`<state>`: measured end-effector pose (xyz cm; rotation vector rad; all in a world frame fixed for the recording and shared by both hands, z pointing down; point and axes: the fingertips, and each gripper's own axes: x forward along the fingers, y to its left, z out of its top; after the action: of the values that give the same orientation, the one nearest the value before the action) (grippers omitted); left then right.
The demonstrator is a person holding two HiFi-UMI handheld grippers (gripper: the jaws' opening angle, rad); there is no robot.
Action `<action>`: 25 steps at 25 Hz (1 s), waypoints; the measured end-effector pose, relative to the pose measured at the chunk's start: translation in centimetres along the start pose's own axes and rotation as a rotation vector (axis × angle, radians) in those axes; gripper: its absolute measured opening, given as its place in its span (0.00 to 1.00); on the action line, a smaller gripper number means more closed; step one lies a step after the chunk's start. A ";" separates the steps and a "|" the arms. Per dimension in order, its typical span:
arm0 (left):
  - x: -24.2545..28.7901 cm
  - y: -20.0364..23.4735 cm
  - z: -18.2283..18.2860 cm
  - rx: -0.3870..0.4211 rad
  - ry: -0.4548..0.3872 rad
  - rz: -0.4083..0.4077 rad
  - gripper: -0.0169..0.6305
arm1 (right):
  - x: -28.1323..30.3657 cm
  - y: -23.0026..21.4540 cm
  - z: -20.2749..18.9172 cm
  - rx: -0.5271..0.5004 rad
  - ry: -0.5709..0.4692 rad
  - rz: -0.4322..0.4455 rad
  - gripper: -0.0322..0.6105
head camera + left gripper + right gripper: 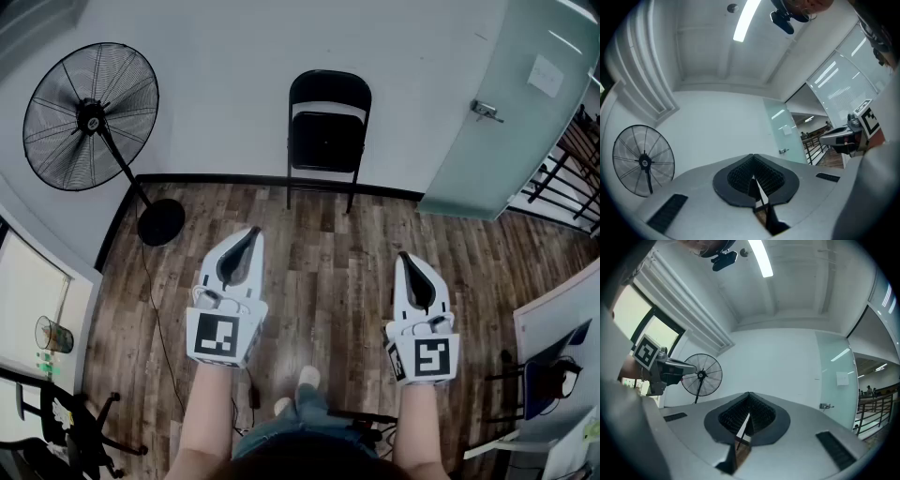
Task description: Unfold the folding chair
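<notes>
A black folding chair (327,136) leans folded against the white wall at the far side of the wood floor, straight ahead in the head view. My left gripper (251,231) and my right gripper (405,256) are held side by side in front of me, well short of the chair, both shut with nothing between the jaws. In the left gripper view the left gripper (752,156) has its dark pads pressed together, and a sliver of the chair shows through the slit. The right gripper (749,394) looks the same in its own view.
A black pedestal fan (89,115) stands at the left by the wall, its round base (160,221) on the floor. A frosted glass door (511,112) with a handle is at the right. An office chair (66,427) and a desk corner (558,323) flank me.
</notes>
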<state>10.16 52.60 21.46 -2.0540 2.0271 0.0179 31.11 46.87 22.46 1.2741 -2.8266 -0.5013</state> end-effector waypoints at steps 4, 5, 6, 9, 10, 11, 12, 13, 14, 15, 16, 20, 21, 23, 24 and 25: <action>-2.3 -0.5 0.1 0.011 -0.019 -0.034 0.02 | -2.4 2.0 0.7 0.006 -0.012 -0.028 0.05; -2.9 -0.8 0.0 0.009 -0.017 -0.042 0.02 | -2.9 2.3 0.9 -0.001 -0.011 -0.030 0.05; -3.3 -1.1 -0.1 0.000 -0.014 -0.045 0.02 | -3.5 2.5 1.1 -0.008 -0.012 -0.033 0.05; -4.0 -1.7 -0.2 -0.020 -0.004 -0.044 0.02 | -4.8 1.7 1.6 0.006 -0.023 -0.048 0.05; -4.1 -1.8 -0.2 -0.016 -0.004 -0.045 0.03 | -5.0 1.3 1.5 0.019 -0.021 -0.044 0.04; -4.0 -1.9 -0.1 -0.017 -0.009 -0.046 0.04 | -4.9 1.0 1.4 0.034 -0.015 -0.032 0.07; -3.9 -2.0 0.0 -0.025 -0.017 -0.048 0.16 | -4.8 0.8 1.2 0.052 -0.009 -0.014 0.28; -3.7 -1.9 0.1 -0.038 -0.026 -0.048 0.32 | -4.5 0.6 1.0 0.072 -0.009 0.000 0.47; -3.4 -1.8 0.1 -0.056 -0.035 -0.043 0.50 | -4.3 0.3 1.0 0.092 -0.019 0.008 0.59; -3.1 -1.7 0.2 -0.077 -0.042 -0.035 0.69 | -4.0 -0.1 1.0 0.107 -0.032 0.013 0.74; -2.7 -1.6 0.1 -0.093 -0.045 -0.027 0.78 | -3.7 -0.4 0.8 0.117 -0.042 0.017 0.82; -0.4 -1.6 -0.6 -0.107 -0.037 0.005 0.87 | -2.1 -2.2 -0.7 0.130 -0.028 0.043 0.92; 0.3 -1.8 -0.8 -0.101 -0.030 0.015 0.87 | -1.7 -2.8 -1.0 0.124 -0.029 0.049 0.92; 1.9 -2.2 -1.3 -0.082 -0.010 0.032 0.88 | -0.9 -3.8 -1.4 0.094 -0.031 0.064 0.92; 2.7 -2.4 -1.6 -0.075 -0.001 0.039 0.88 | -0.4 -4.3 -1.7 0.079 -0.028 0.069 0.91; 3.5 -2.5 -1.8 -0.073 0.005 0.046 0.88 | 0.1 -4.9 -2.1 0.068 -0.022 0.071 0.91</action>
<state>12.44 48.83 22.98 -2.0514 2.1059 0.0963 34.92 43.20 22.98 1.1804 -2.9186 -0.4233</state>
